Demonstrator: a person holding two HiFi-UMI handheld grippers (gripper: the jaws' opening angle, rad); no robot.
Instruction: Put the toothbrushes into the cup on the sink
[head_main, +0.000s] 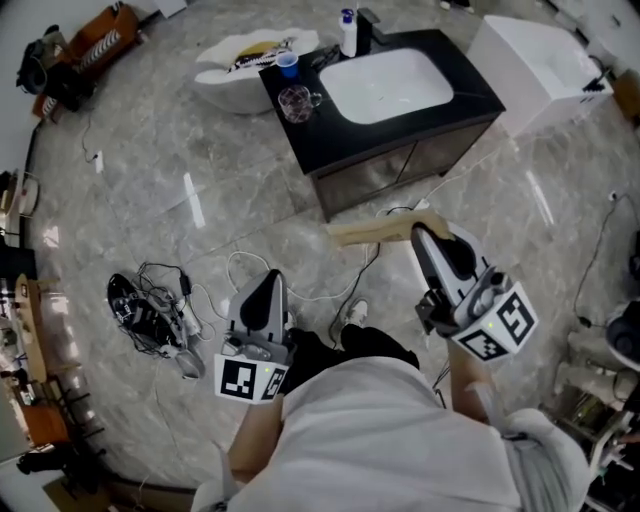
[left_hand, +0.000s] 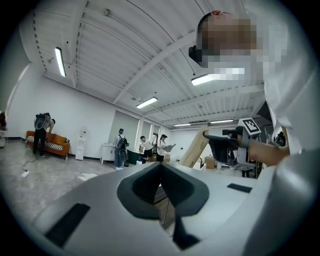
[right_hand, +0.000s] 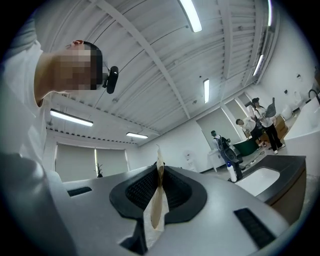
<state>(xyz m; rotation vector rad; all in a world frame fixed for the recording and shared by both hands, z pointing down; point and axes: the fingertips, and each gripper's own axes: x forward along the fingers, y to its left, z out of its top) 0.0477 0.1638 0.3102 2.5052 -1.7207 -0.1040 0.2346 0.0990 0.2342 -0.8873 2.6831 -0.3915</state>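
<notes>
Approach step: I'm well short of the sink counter (head_main: 470, 95). My left gripper (left_hand: 161, 165) is closed, empty; the right gripper (right_hand: 159, 169) pinches a thin tan strip (right_hand: 154, 211), perhaps paper. The glass cup (head_main: 297, 102) stands left of the basin (head_main: 385, 85). Next I must find the toothbrushes, which I can't pick out.

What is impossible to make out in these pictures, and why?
Toothbrushes: head view, the things beside the blue cup are too small to name.
Flat beige piece in the right gripper: right gripper view shows only its edge; its kind is unclear.
Sink: right gripper view, partly hidden by the gripper's body.
</notes>
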